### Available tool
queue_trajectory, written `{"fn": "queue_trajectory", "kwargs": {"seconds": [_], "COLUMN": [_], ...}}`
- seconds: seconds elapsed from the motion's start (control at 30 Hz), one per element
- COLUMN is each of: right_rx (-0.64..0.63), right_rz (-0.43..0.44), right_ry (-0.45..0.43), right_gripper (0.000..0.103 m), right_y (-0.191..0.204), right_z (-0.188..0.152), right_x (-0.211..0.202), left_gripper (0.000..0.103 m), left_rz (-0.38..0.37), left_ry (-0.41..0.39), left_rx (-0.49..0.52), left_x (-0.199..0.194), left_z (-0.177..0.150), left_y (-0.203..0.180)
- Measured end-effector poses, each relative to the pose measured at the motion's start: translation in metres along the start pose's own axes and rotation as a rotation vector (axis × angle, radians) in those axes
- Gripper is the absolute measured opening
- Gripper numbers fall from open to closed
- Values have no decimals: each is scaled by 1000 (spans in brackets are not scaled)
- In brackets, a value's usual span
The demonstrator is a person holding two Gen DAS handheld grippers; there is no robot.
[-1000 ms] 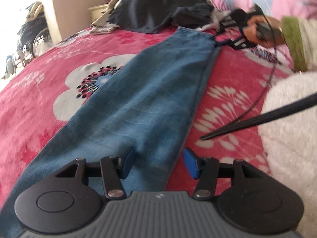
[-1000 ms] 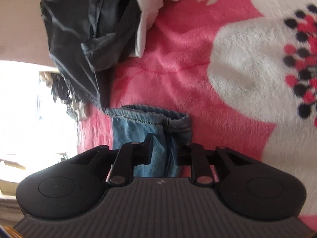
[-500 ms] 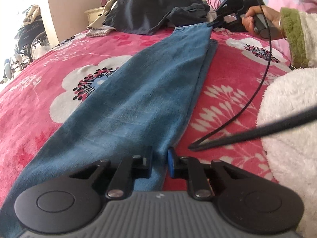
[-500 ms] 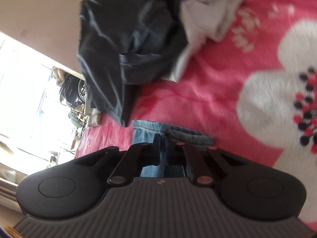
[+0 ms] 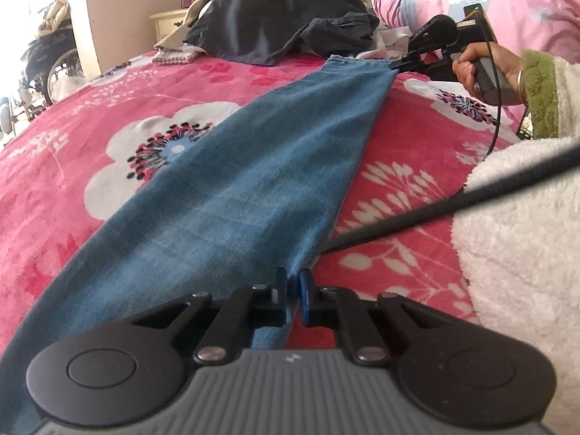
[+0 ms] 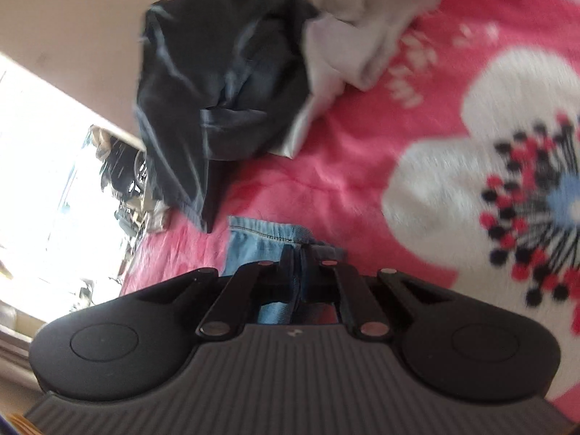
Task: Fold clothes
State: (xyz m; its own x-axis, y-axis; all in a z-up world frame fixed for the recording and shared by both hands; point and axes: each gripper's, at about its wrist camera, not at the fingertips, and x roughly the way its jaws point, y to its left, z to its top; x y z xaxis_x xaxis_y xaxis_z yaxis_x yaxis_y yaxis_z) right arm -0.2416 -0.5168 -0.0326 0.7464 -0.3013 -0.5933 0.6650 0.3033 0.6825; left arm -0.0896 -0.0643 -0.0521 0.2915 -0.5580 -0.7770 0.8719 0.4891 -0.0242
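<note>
Faded blue jeans lie flat, long and narrow, left gripper and right gripper each clamped on an edge.

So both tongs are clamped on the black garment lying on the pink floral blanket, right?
Not the black garment. Both views show the left tongs and right tongs clamped on the blue jeans, on the pink floral blanket.

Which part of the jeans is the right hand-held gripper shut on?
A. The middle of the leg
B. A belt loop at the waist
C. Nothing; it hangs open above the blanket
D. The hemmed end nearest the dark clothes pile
D: the right hand-held gripper is shut on the stitched hem of the jeans, next to the dark clothes pile.
</note>
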Motion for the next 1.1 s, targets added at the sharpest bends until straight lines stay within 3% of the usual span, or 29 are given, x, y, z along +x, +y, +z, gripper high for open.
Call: {"fn": "queue_trajectory", "kwargs": {"seconds": [0.1,0.2,0.27,0.33,0.4,0.43,0.57,0.77,0.87,0.93,1.1], "right_rx": [-55,-47,-55,-90,-142,-188,-525,-1130,-1289,-1282,-781], "right_rz": [-59,-53,-61,-87,-50,-16,155,400,404,271,-16], "right_ry": [45,47,5,-90,-175,-177,23,346,442,384,131], "right_gripper": [3,10,17,19,19,19,19,28,28,27,22], "right_y": [-8,-19,-16,-8,3,13,79,177,186,178,126], "right_z": [-2,-6,-5,-6,-7,-9,-40,-157,-193,-181,-69], "right_x": [23,30,18,-5,-27,-32,-22,7,30,53,74], "left_gripper": [8,9,11,19,22,25,28,31,31,32,36], "left_rz": [-36,-86,-116,-131,-136,-135,-107,-2,41,61,103], "left_ry": [15,20,20,21,21,21,24,40,51,49,5], "left_rx": [-20,-92,-156,-209,-253,-269,-331,-460,-513,-540,-626], "left_x": [5,4,-2,-10,-21,-27,-53,-88,-101,-111,-127], "left_z": [-1,-5,-9,-13,-17,-19,-31,-63,-79,-87,-96], "left_y": [3,11,19,25,31,34,47,58,61,64,85]}}
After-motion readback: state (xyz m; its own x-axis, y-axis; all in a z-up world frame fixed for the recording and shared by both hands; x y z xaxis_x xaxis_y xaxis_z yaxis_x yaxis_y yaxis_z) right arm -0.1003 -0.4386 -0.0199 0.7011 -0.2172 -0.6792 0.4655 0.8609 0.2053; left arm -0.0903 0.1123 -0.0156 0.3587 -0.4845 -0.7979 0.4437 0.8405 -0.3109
